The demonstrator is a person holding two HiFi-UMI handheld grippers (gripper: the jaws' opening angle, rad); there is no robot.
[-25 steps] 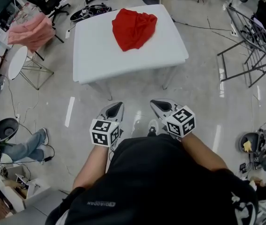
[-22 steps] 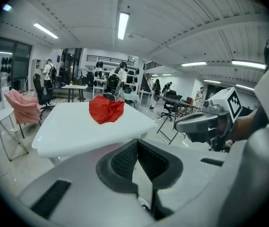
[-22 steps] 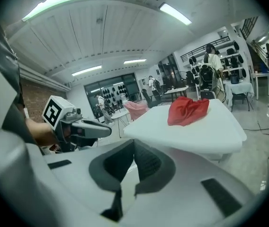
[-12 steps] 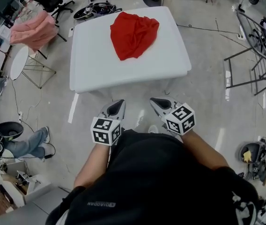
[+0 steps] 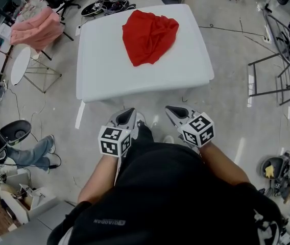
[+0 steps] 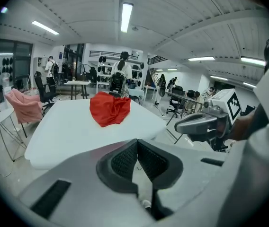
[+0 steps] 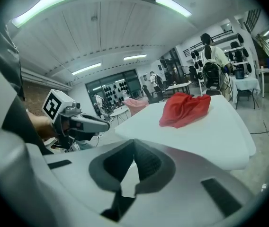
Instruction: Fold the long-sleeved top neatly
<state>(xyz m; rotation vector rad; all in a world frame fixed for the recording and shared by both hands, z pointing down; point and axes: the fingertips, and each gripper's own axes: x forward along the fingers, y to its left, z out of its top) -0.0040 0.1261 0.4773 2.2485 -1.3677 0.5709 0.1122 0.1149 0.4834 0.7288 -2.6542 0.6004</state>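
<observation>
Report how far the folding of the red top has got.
Done: nothing yet. The red top lies in a crumpled heap on the far part of the white table, unfolded. In hand: nothing; the left gripper and right gripper are both shut and empty, held over the floor short of the table's near edge. Left: reach the top, spread it flat, fold it neatly.

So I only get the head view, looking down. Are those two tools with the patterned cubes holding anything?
Observer: No. In the left gripper view the left tool is shut, with nothing between its jaws.
Operator: And the other one?
Observer: The right tool is shut and empty too.
Operator: Anyone past the table?
Observer: Yes, a person in a white top stands beyond the white table that bears the red top.
</observation>
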